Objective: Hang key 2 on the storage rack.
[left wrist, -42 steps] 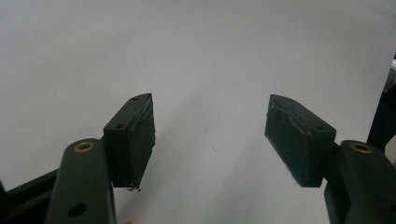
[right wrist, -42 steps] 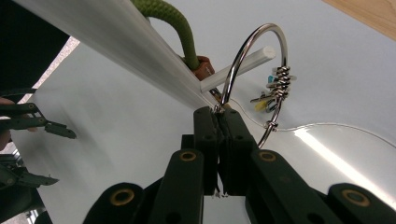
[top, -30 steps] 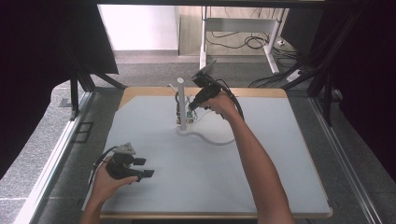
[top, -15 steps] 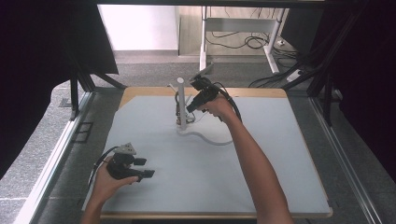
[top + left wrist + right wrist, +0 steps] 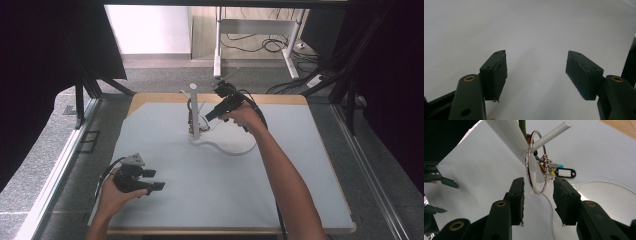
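While the ring (image 5: 536,162) hangs on the stand's peg (image 5: 554,131), the right gripper (image 5: 537,195) sits just below, jaws just opened either side, gripping nothing; left gripper (image 5: 145,181) open, well apart

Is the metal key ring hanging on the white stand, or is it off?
On. In the right gripper view, the key ring loops over a peg of the white stand, with keys and tag dangling below.

A white plastic stand with an upright post (image 5: 194,111) sits toward the far middle of the pale grey table mat (image 5: 225,185). A silver metal key ring (image 5: 535,162) hangs on the stand's peg (image 5: 551,133), with a black key tag (image 5: 565,173) just behind it.
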A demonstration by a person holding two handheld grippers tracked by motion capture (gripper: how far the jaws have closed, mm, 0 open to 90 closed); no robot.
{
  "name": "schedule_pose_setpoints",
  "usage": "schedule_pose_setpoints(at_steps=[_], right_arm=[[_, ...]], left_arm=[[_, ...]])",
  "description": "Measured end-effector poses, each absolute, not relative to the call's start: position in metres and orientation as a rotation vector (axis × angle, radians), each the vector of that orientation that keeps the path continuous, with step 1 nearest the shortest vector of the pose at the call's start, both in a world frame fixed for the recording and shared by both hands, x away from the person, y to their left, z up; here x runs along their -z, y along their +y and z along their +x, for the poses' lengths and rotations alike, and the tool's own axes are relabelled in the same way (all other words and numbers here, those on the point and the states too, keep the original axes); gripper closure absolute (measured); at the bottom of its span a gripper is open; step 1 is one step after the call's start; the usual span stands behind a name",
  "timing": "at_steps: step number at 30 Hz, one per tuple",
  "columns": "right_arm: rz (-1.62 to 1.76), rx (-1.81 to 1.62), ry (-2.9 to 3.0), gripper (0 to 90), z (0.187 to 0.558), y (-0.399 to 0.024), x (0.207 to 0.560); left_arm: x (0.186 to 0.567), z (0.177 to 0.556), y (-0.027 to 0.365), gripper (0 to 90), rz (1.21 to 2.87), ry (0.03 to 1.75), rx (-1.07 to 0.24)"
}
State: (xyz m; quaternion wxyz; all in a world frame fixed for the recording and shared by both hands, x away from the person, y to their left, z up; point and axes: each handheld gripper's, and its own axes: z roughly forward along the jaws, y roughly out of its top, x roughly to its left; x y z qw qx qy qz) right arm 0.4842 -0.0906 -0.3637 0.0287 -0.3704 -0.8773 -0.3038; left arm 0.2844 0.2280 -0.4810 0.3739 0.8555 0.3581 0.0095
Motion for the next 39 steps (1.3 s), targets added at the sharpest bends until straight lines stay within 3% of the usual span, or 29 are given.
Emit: schedule_pose_setpoints(at_steps=[8,18,39], right_arm=[[-1.137,1.01,-2.744,51.1,0.464,-0.122,0.359],[-1.138,1.126,-2.779,49.3,0.423,-0.17,0.377],[-1.159,1.287,-2.736,48.5,0.327,-0.244,0.466]], left_arm=[[0.48,0.283,0.229,33.9,2.173,0.932,-0.025],[0.477,0.28,0.231,34.1,2.146,0.926,-0.042],[0.479,0.279,0.229,34.2,2.156,0.937,-0.056]])
